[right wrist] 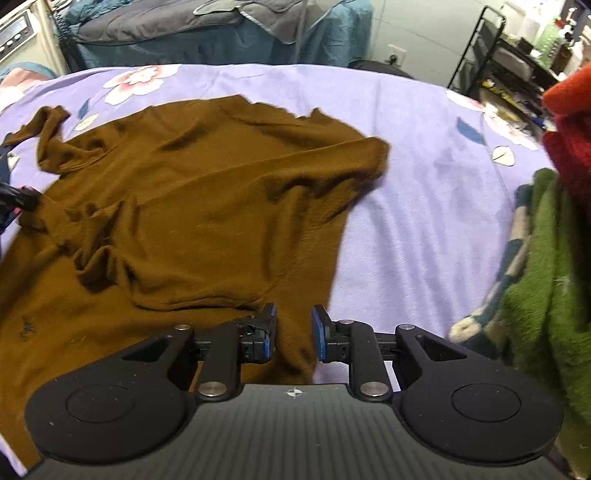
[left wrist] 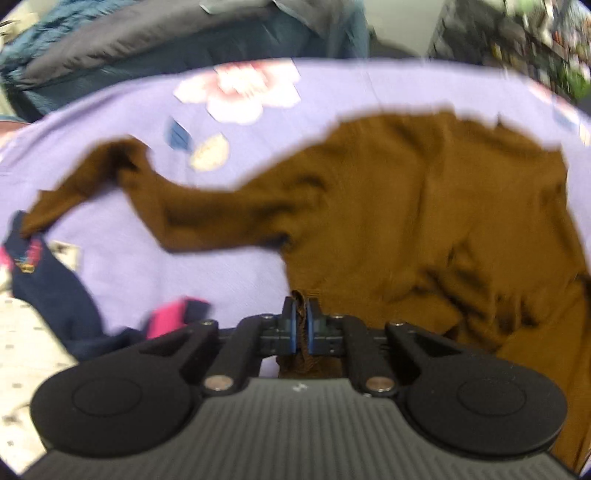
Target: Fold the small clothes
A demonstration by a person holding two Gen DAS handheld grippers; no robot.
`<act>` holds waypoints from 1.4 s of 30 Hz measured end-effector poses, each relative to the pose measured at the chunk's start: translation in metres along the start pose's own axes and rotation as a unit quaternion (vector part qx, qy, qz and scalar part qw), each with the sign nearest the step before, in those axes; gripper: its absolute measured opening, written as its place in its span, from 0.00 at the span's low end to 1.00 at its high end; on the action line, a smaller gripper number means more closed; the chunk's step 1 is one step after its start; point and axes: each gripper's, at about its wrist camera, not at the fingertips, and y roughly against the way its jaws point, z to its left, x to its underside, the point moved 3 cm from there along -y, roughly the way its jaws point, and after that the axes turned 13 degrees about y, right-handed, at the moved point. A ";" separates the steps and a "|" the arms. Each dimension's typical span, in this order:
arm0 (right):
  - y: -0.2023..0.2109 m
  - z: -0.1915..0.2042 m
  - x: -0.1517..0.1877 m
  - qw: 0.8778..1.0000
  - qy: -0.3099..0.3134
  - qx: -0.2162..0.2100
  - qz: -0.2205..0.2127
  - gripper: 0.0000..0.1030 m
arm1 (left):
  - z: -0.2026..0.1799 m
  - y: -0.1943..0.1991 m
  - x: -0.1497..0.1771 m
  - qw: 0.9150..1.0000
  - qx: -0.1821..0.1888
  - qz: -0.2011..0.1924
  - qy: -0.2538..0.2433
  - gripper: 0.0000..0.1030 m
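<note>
A brown long-sleeved top [left wrist: 424, 206] lies spread and wrinkled on a lilac flowered bedsheet [left wrist: 155, 266]. My left gripper [left wrist: 301, 314] is shut on a bunched edge of the brown top near its side. One sleeve [left wrist: 122, 184] trails off to the left. In the right wrist view the same brown top [right wrist: 192, 192] fills the left and middle. My right gripper [right wrist: 293, 328] is open, its jaws over the top's near right edge, with fabric between them but not pinched. The left gripper's tip [right wrist: 16, 197] shows at the far left edge.
A navy and pink garment [left wrist: 55, 291] lies at the left by the sleeve end. A green knit [right wrist: 546, 280] and a red garment [right wrist: 572, 140] are piled at the right. A blue-covered bed [right wrist: 207, 33] and a black shelf rack [right wrist: 495, 48] stand beyond the sheet.
</note>
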 end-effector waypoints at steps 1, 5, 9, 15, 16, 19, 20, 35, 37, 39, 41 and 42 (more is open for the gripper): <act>0.000 -0.002 0.000 1.000 0.000 0.001 0.002 0.36 | 0.007 0.015 -0.006 1.000 0.005 -0.018 0.012 0.04; -0.003 0.006 0.002 0.999 0.038 -0.007 0.002 0.36 | 0.032 0.063 -0.015 0.998 0.019 -0.055 0.018 0.04; -0.019 0.027 0.000 0.995 0.101 0.000 0.014 0.36 | 0.048 0.052 0.015 0.999 -0.027 0.020 -0.008 0.05; -0.038 0.038 -0.004 0.985 0.157 0.057 0.035 0.03 | 0.054 0.045 0.063 0.997 -0.049 0.066 0.003 0.09; -0.034 0.033 -0.005 0.987 0.144 0.062 0.028 0.02 | 0.052 0.045 0.063 0.997 -0.047 0.062 0.005 0.10; -0.019 0.014 -0.004 0.990 0.108 0.090 0.014 0.02 | 0.040 0.049 0.058 0.998 -0.034 0.044 -0.003 0.12; -0.013 0.008 -0.002 0.990 0.096 0.104 0.011 0.02 | 0.038 0.049 0.054 0.999 -0.029 0.039 -0.006 0.14; 0.003 -0.025 0.028 0.994 0.004 0.104 0.036 0.24 | 0.011 0.017 0.060 0.996 -0.011 0.047 -0.081 0.40; 0.010 -0.026 0.029 0.994 0.001 0.103 0.030 0.24 | 0.018 0.013 0.051 0.998 -0.008 0.042 -0.055 0.40; 0.013 -0.025 0.029 0.994 0.002 0.102 0.029 0.24 | 0.026 0.004 0.045 0.998 -0.001 0.056 -0.027 0.40; 0.017 -0.021 0.028 0.995 -0.003 0.095 0.025 0.24 | 0.030 -0.012 0.046 0.995 0.000 0.094 -0.018 0.33; 0.019 -0.019 0.027 0.995 -0.004 0.092 0.023 0.24 | 0.031 -0.017 0.049 0.994 0.005 0.109 -0.015 0.25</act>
